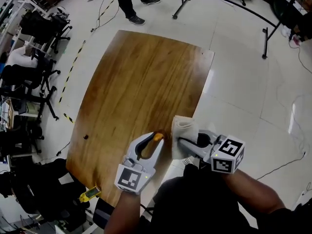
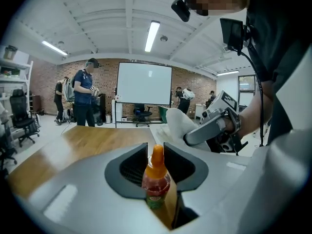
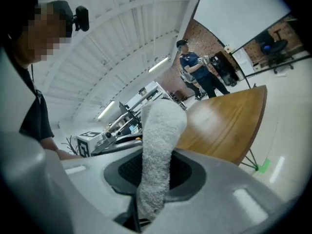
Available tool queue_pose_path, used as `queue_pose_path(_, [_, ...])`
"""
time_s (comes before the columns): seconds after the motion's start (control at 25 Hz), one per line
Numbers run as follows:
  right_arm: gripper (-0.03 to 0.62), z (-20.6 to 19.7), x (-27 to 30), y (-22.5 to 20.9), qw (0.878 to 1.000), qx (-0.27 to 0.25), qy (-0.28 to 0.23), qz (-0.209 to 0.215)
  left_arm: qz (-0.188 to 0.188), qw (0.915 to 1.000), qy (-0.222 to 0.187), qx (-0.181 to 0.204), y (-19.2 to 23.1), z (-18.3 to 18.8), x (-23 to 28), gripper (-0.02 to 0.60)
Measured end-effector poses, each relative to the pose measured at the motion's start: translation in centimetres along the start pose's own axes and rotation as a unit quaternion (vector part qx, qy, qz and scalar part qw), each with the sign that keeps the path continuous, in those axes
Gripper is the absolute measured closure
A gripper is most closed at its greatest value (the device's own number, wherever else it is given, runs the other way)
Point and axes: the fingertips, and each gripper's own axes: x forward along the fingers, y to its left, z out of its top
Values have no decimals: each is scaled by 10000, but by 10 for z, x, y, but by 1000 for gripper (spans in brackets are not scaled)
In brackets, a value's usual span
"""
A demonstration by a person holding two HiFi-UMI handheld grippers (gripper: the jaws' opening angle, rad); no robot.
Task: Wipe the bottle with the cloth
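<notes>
A small bottle (image 1: 147, 150) of red sauce with an orange cap (image 2: 157, 156) is pinched between the jaws of my left gripper (image 1: 155, 139), held over the near end of the wooden table (image 1: 141, 82). In the left gripper view the bottle (image 2: 157, 182) points away along the jaws. My right gripper (image 1: 181, 146) is shut on a white terry cloth (image 1: 183, 129), whose free end stands up above the jaws (image 3: 158, 145). The cloth (image 2: 176, 125) hangs just to the right of the bottle, a short gap apart from it.
The table's near edge lies under both grippers, and a small dark spot (image 1: 86, 137) marks its left side. Chairs and shelving (image 1: 29, 82) crowd the left. A person (image 1: 129, 1) stands beyond the far end. A black stand's legs (image 1: 224, 4) cross the upper right floor. A yellow tool (image 1: 90, 194) lies low left.
</notes>
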Motion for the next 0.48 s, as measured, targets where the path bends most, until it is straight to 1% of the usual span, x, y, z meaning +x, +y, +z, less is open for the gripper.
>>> queue_pose_path(0.16, [520, -11, 22, 10, 9991, 259, -233, 228, -9, 9998, -63, -167, 3, -4, -5, 463])
queue_pose_path(0.28, [520, -13, 30, 11, 9983, 327, -327, 341, -43, 9999, -17, -162, 1, -7, -6, 463])
queue_pose_path(0.48, [520, -26, 38, -7, 9990, 331, -189, 236, -58, 9999, -6, -117, -4, -9, -3, 464])
